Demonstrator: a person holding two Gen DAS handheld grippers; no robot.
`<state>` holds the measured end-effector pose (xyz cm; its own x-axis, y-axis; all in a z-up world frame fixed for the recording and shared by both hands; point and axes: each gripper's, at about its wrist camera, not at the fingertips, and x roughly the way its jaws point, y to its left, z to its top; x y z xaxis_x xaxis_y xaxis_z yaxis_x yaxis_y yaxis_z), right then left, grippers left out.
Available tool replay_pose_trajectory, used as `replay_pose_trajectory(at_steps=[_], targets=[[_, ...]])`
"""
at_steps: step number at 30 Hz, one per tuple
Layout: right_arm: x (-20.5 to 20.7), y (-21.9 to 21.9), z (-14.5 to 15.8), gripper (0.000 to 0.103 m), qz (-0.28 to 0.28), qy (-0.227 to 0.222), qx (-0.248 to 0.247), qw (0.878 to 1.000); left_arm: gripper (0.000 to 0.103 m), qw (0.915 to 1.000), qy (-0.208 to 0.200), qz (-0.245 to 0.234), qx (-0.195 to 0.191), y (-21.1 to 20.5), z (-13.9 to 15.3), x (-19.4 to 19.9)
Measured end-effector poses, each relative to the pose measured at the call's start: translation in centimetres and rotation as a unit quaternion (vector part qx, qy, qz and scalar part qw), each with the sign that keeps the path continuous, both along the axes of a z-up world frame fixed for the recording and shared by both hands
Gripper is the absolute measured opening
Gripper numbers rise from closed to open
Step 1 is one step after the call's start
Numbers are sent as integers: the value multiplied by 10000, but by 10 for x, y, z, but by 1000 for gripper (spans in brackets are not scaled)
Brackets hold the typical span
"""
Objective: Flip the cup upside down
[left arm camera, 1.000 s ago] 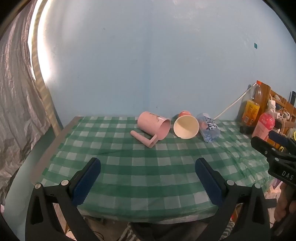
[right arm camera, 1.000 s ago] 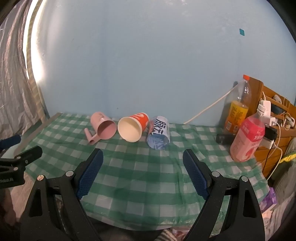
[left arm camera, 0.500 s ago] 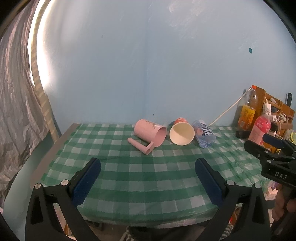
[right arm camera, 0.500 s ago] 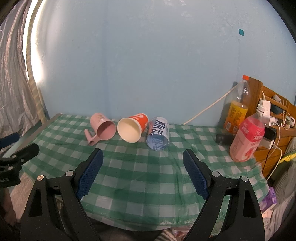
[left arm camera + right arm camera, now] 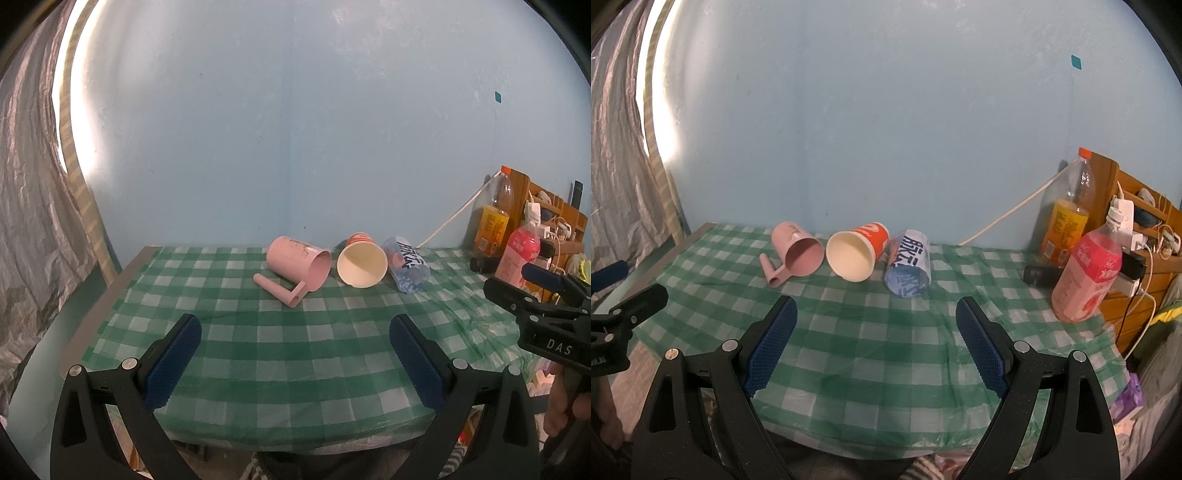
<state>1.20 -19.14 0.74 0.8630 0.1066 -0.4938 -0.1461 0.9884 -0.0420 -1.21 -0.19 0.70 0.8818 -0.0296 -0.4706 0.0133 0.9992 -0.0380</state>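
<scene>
Pink cup (image 5: 298,263) (image 5: 798,251): plastic, with a long straight handle. Lies on its side at the far middle of the table (image 5: 258,354) (image 5: 871,332), long axis running far-left to near-right, open mouth facing near and to the right, base toward the wall. Handle rests on the cloth on the near-left side of the body.

Orange paper cup (image 5: 362,258) (image 5: 857,250): on its side just right of the pink cup, cream interior facing near, base toward the wall.

Blue-and-white printed cup (image 5: 406,264) (image 5: 909,262): on its side just right of the orange one, mouth facing near.

Table covering: green-and-white checked cloth (image 5: 332,332) (image 5: 849,369), wrinkled toward the right edge.

Far right, by the wall: tall bottle (image 5: 494,221) (image 5: 1065,218) of orange drink; pink-labelled bottle (image 5: 519,254) (image 5: 1087,273) standing nearer; a small dark cylinder (image 5: 1039,275) lying between them on the cloth. White cable (image 5: 450,218) (image 5: 1004,214) running up the wall. Wooden rack (image 5: 554,218) (image 5: 1137,258) with plugs and cords beyond the table's right end.

Left claw (image 5: 295,354): blue pads wide apart, holding nothing, poised over the near edge of the table, well short of the cups.

Right claw (image 5: 875,343): pads likewise wide apart and empty, over the near edge, pointed toward the three cups.
</scene>
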Motion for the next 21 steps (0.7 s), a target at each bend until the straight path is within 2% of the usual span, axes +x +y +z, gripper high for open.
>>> replay_pose_trajectory(at_steps=[21], targets=[[0, 1, 0, 87, 1, 12, 5, 10000, 103, 10000, 61, -8, 16, 0, 1, 3]])
